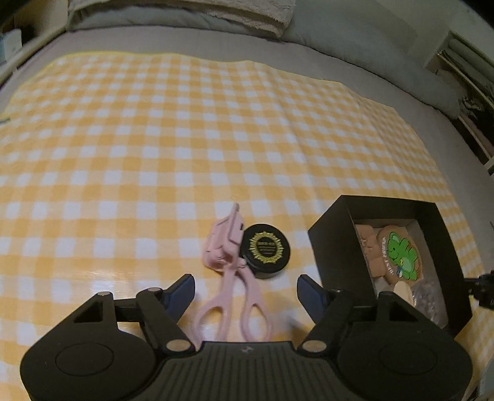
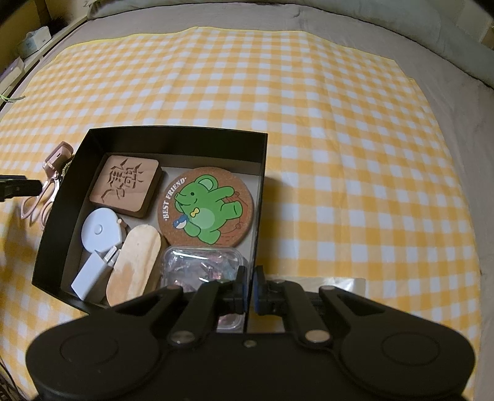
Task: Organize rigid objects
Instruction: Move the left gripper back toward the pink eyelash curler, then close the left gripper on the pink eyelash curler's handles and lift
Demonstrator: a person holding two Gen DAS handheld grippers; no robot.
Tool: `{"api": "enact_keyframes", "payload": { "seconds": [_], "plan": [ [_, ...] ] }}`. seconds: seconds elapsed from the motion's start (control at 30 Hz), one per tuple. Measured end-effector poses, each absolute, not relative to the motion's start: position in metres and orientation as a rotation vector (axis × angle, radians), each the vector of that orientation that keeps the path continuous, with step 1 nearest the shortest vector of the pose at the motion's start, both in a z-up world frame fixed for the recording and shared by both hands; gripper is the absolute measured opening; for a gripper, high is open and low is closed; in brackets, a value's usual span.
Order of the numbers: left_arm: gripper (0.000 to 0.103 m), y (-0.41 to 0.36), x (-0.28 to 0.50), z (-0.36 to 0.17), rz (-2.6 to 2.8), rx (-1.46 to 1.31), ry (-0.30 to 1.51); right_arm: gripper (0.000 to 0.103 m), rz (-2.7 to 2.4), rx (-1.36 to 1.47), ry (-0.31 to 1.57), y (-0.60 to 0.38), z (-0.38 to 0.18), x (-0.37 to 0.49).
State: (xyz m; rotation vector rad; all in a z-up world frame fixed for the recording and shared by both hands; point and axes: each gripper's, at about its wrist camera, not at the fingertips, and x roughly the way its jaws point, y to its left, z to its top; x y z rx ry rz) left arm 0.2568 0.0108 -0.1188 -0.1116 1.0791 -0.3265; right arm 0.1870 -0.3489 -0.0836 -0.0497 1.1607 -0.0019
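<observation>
A pink eyelash curler lies on the yellow checked cloth with a round black jar touching its head. My left gripper is open, its fingers on either side of the curler's handles. A black box holds a carved wooden block, a green-bear cork coaster, a white tape measure, a white adapter, a wooden oval and a clear case. My right gripper is shut on the box's near right wall. The box also shows in the left wrist view.
The checked cloth covers a grey bed with a folded towel at the far end. Shelves stand at the right. The curler lies just left of the box in the right wrist view.
</observation>
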Motion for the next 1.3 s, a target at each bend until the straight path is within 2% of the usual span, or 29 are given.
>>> {"api": "enact_keyframes", "payload": {
  "seconds": [0.1,0.37,0.47,0.5,0.53,0.8,0.87,0.9,1.07,1.3],
  "plan": [
    [0.065,0.002,0.263,-0.126,-0.322,-0.104,1.103,0.005,0.0,-0.05,1.163,-0.349,-0.083,0.187],
    [0.061,-0.009,0.274,-0.141,-0.288,-0.081,1.135,0.005,0.003,-0.044,1.168,-0.349,-0.084,0.189],
    [0.049,-0.013,0.279,-0.143,-0.278,-0.059,1.131,0.005,0.005,-0.04,1.169,-0.35,-0.084,0.189],
    [0.036,-0.015,0.281,-0.143,-0.275,-0.044,1.129,0.005,0.005,-0.037,1.17,-0.35,-0.084,0.189],
    [0.032,-0.014,0.282,-0.143,-0.27,-0.039,1.129,0.005,0.005,-0.037,1.17,-0.349,-0.084,0.189],
    [0.03,0.006,0.276,-0.137,-0.242,-0.055,1.118,0.005,0.004,-0.037,1.17,-0.349,-0.084,0.189],
    [0.021,0.012,0.273,-0.134,-0.222,-0.066,1.106,0.005,0.003,-0.034,1.17,-0.349,-0.084,0.189],
    [0.01,0.017,0.27,-0.13,-0.214,-0.079,1.092,0.005,0.003,-0.034,1.171,-0.349,-0.084,0.189],
    [0.0,0.032,0.262,-0.114,-0.201,-0.134,1.048,0.004,0.003,-0.037,1.17,-0.35,-0.084,0.189],
    [0.0,0.038,0.255,-0.09,-0.218,-0.191,0.981,0.004,-0.002,-0.039,1.169,-0.349,-0.084,0.189]
  ]
}}
